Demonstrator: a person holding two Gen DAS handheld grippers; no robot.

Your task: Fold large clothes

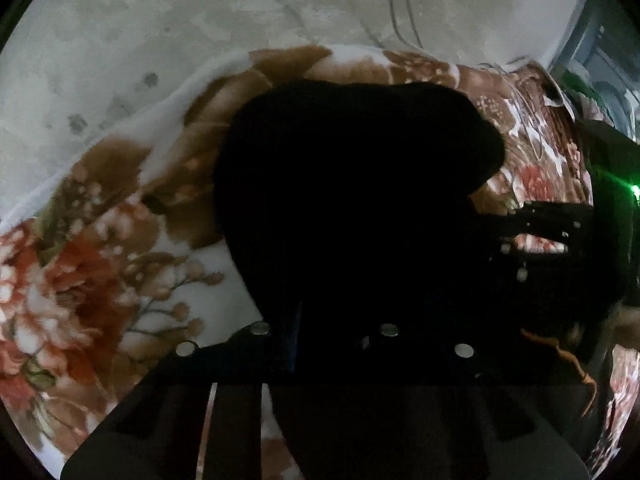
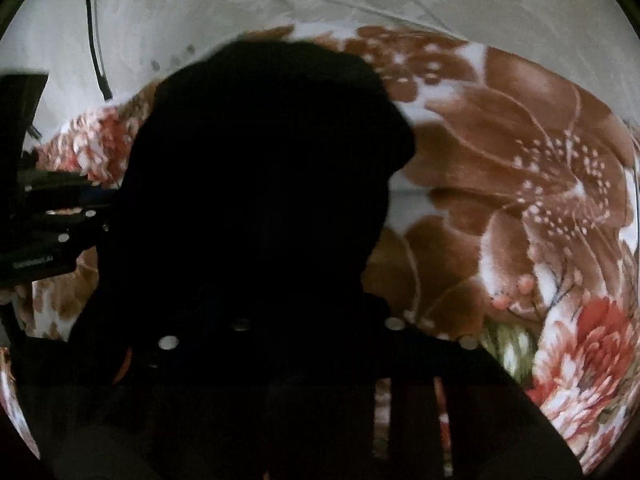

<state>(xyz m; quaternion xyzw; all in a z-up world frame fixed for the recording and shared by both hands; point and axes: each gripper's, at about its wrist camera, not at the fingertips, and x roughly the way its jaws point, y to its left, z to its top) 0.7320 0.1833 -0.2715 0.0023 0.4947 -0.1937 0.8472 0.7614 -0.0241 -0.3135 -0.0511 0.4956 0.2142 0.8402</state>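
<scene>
A black garment point(image 1: 352, 184) hangs bunched in front of my left gripper point(image 1: 324, 332) and hides its fingertips; the jaws appear shut on it. In the right wrist view the same black garment point(image 2: 256, 200) covers my right gripper point(image 2: 280, 332), which also appears shut on it. The cloth is too dark for any folds to show. The right gripper shows at the right edge of the left wrist view point(image 1: 536, 236), and the left gripper shows at the left edge of the right wrist view point(image 2: 52, 220). Both hold the garment above a floral blanket point(image 1: 80, 272).
The brown, red and white floral blanket point(image 2: 520, 208) covers the surface under the garment. A pale stained wall point(image 1: 160, 12) stands behind it. Cables point(image 2: 94, 40) hang down the wall. A loose orange thread point(image 1: 576, 368) hangs near the left gripper.
</scene>
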